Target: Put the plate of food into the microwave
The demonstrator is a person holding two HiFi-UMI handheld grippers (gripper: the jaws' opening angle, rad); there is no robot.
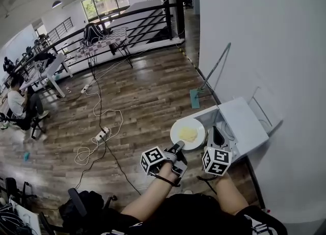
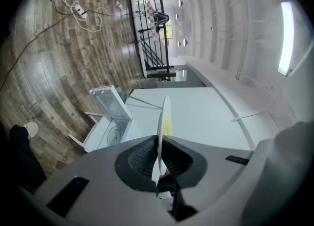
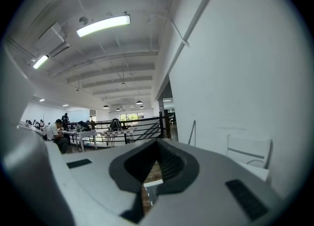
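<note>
A white plate (image 1: 187, 133) with yellow food on it is held level just left of the white microwave (image 1: 243, 124), which stands low by the wall with its door (image 1: 266, 107) swung open. My left gripper (image 1: 178, 150) is shut on the plate's near rim. In the left gripper view the plate (image 2: 165, 117) shows edge-on between the pads, with the microwave (image 2: 105, 129) below and to the left. My right gripper (image 1: 218, 146) hovers at the microwave's front, jaws together with nothing in them. In the right gripper view its jaws (image 3: 156, 146) point past the open door (image 3: 248, 152).
A long-handled mop (image 1: 211, 73) leans on the white wall (image 1: 265, 40) beyond the microwave. A power strip and cables (image 1: 101, 136) lie on the wooden floor to the left. A black railing (image 1: 127, 17) runs across the back. A person (image 1: 18, 104) sits at a desk far left.
</note>
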